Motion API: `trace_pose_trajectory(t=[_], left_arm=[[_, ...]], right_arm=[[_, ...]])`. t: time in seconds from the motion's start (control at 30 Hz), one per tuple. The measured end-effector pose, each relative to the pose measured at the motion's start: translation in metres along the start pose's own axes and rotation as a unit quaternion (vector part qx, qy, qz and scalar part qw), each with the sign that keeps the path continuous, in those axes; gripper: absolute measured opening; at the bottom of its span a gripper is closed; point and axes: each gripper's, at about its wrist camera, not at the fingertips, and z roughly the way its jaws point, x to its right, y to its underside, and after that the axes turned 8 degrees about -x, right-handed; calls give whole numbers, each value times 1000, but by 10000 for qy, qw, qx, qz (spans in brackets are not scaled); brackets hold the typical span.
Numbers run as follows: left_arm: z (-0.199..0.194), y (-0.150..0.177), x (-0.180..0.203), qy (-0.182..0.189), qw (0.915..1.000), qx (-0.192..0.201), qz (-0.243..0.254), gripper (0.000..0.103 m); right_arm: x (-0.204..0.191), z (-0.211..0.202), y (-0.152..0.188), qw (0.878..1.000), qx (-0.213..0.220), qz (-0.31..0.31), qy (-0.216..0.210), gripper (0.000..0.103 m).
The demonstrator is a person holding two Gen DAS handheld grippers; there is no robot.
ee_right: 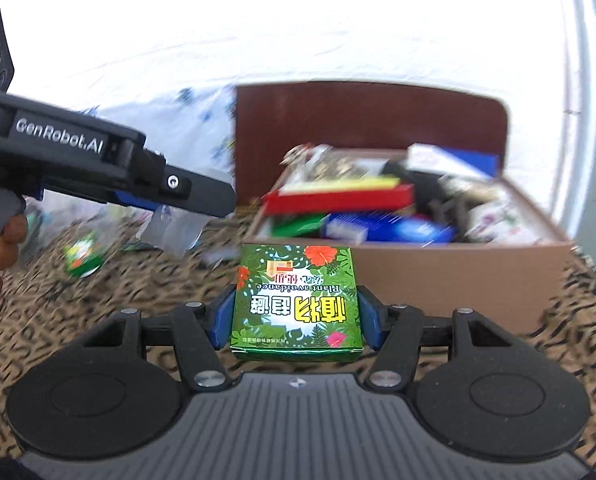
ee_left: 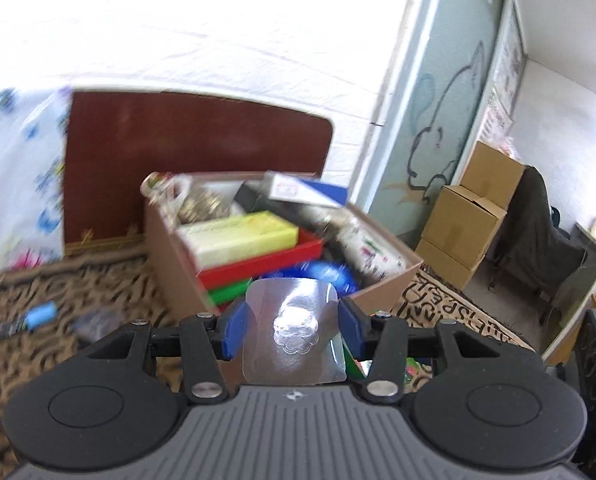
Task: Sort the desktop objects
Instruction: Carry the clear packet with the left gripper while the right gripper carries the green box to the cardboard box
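My left gripper (ee_left: 292, 330) is shut on a clear plastic blister pack (ee_left: 294, 328) with an embossed flower shape, held just before the cardboard box (ee_left: 170, 264). The box is full of flat packets: yellow-green, red, green and blue ones. My right gripper (ee_right: 296, 316) is shut on a green box printed with leaves and flowers (ee_right: 296, 300), held above the patterned cloth in front of the same cardboard box (ee_right: 458, 276). The left gripper (ee_right: 178, 192) with its clear pack (ee_right: 174, 232) also shows at the left of the right wrist view.
A leopard-patterned cloth (ee_left: 58, 292) covers the surface. A blue-capped item (ee_left: 40, 314) and a small green packet (ee_right: 82, 256) lie on it. A brown board (ee_left: 194, 148) stands behind the box. Stacked cartons (ee_left: 466, 216) and a dark chair (ee_left: 538, 232) stand at the right.
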Motion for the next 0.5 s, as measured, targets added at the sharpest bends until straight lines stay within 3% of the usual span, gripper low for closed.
trace_pose_trajectory(t=[0.13,0.37,0.5], left_arm=[[23,-21,11,-34,9997,12,251,51],[73,-22,12,-736,9935,-273,828,52],[92,-13,-3,-766,9932,-590,645,49]], right_arm=[[20,-4,-12,9995,214,73,231,60],[43,0,-25,9980,383,148,484,60],[51,11,-28,9976,349,202,567,60]])
